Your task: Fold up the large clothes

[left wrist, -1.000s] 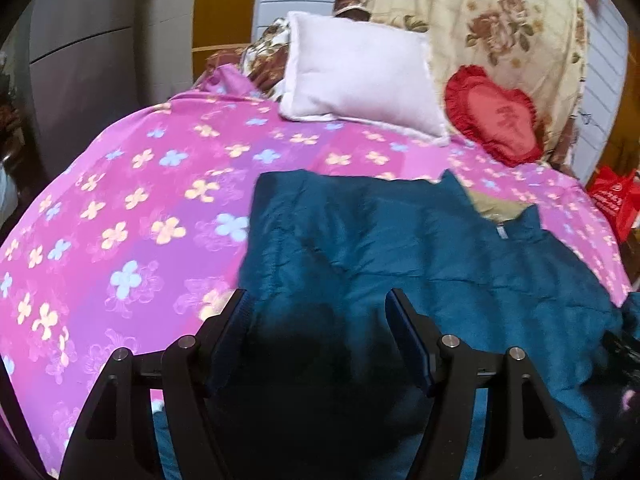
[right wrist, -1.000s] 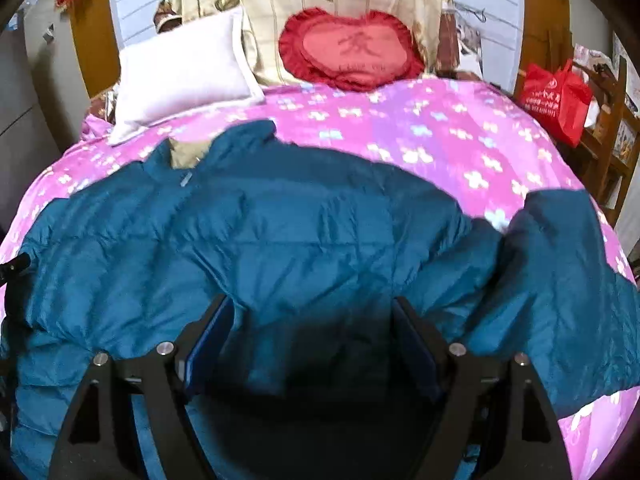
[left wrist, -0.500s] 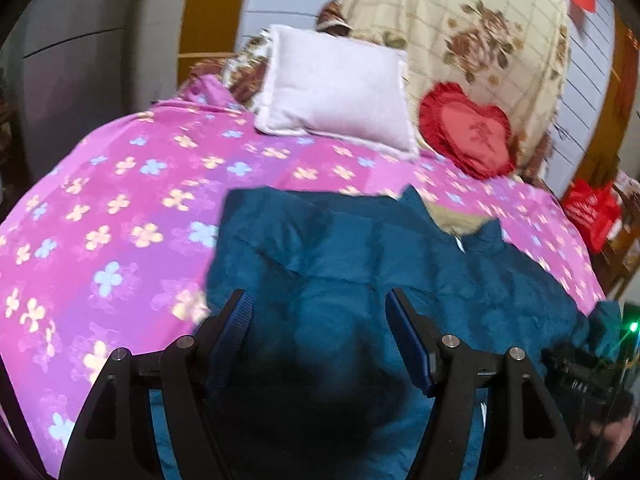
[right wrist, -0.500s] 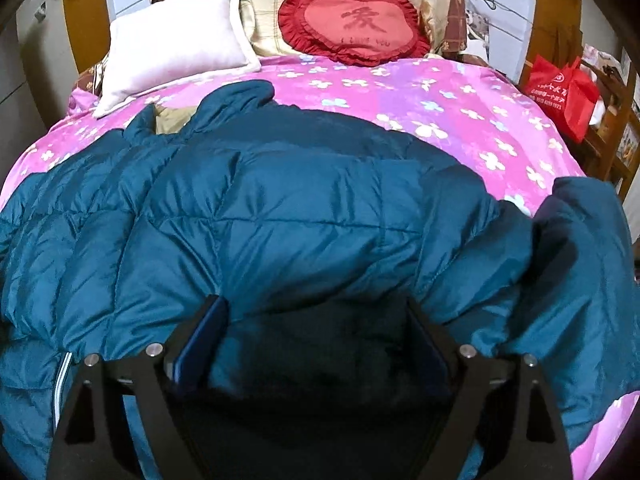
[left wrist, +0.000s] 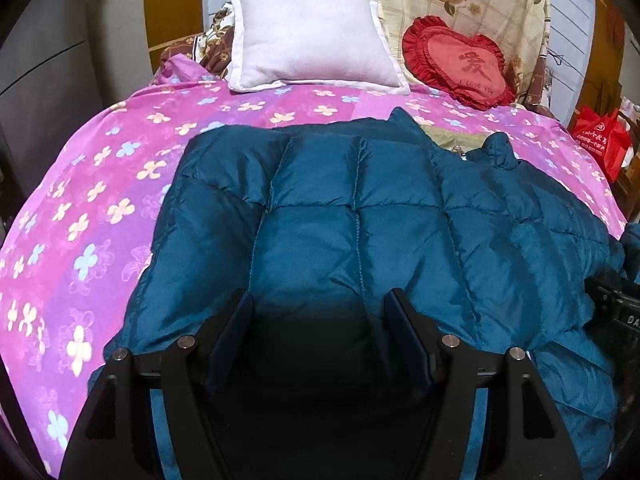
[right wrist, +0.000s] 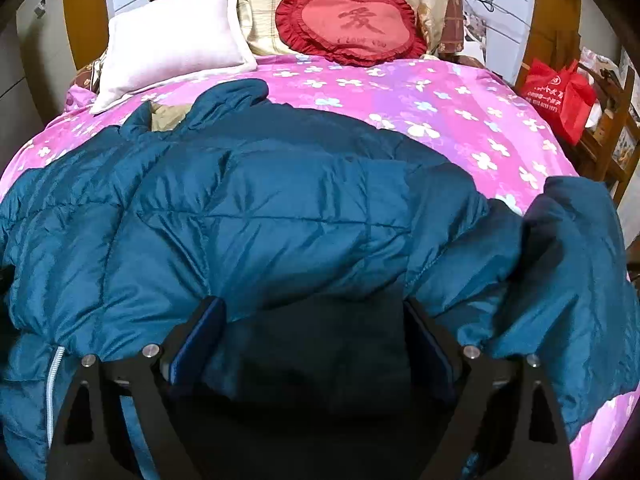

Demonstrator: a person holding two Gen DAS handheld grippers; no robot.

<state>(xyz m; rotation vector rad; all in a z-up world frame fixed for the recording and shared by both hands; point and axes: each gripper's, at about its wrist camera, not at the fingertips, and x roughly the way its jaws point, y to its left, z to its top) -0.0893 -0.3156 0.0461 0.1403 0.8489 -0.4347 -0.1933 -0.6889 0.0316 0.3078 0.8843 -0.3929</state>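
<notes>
A teal quilted down jacket [left wrist: 360,216] lies spread on a bed with a pink flowered cover [left wrist: 100,200]. Its collar [left wrist: 400,120] points toward the pillows. My left gripper [left wrist: 318,314] hovers low over the jacket's left part, open, with only flat fabric below the gap. My right gripper [right wrist: 314,314] sits over the jacket's [right wrist: 280,208] right part and its jaws are opening. Puffy fabric bulges between the pads, which do not press on it. A sleeve [right wrist: 572,272] lies folded at the right, and the zip [right wrist: 52,372] shows at the lower left.
A white pillow [left wrist: 308,36] and a red heart cushion [left wrist: 460,60] lean on a floral blanket at the head of the bed. A red bag [right wrist: 560,96] and a wooden shelf [right wrist: 612,136] stand to the bed's right. Pink cover [right wrist: 440,112] lies bare beyond the jacket.
The left gripper has swung toward the jacket's middle and dropped closer to it. The right gripper has come lower over the jacket and its jaws have widened a little.
</notes>
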